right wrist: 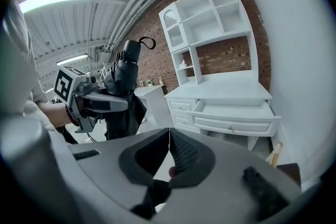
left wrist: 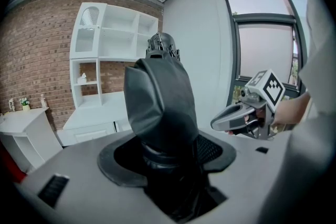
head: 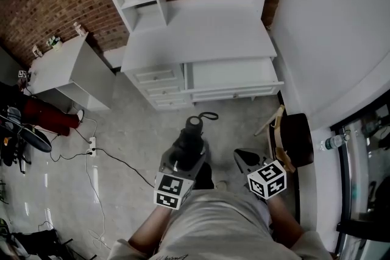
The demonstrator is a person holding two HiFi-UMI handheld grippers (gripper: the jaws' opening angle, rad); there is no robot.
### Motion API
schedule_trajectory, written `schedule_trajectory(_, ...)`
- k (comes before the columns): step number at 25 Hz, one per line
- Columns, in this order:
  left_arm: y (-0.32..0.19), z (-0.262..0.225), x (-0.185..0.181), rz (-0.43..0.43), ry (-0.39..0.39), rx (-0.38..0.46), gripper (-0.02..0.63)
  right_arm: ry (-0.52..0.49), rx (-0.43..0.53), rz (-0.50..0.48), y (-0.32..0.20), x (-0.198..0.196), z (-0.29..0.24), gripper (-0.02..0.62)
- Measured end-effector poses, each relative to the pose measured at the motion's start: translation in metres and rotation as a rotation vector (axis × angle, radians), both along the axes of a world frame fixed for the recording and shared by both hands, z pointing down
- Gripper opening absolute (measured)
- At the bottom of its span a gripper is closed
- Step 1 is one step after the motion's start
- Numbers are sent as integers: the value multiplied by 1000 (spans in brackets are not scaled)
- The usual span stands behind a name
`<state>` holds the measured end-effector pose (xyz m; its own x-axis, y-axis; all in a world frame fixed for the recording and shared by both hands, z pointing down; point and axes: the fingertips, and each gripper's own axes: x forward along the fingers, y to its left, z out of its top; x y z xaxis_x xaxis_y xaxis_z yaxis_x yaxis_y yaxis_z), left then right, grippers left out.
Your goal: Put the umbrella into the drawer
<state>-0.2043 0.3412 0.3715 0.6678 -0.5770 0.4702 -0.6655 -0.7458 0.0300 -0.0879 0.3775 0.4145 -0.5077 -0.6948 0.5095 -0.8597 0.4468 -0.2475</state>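
A folded black umbrella (head: pixel 191 134) stands between the jaws of my left gripper (head: pixel 186 152), handle end forward, its strap loop (head: pixel 209 115) hanging free. In the left gripper view the umbrella (left wrist: pixel 160 107) fills the gap and my left gripper (left wrist: pixel 169 157) is shut on it. My right gripper (head: pixel 244 159) hovers just to the right of it, shut and holding nothing; in its own view the right gripper (right wrist: pixel 169 136) shows pads meeting in a thin line. Ahead, the wide drawer (head: pixel 231 77) of the white desk (head: pixel 201 33) stands open, and the same drawer (right wrist: pixel 236 113) shows in the right gripper view.
A dark stool (head: pixel 297 138) with a wooden stick stands at the right by the wall. A white side cabinet (head: pixel 68 71) is at the left, with a power strip and cables (head: pixel 91 146) on the floor. Small closed drawers (head: pixel 159 85) sit left of the open one.
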Motion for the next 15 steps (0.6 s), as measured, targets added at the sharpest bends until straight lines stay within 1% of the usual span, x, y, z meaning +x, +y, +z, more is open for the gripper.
schedule_trajectory(5, -21, 7, 3, -1, -5, -9, 282, 3, -1, 1, -21, 4, 3, 28)
schedule_trajectory(15, -89, 10, 19, 14, 9, -17, 284, -3, -17, 16, -83, 15, 12, 28)
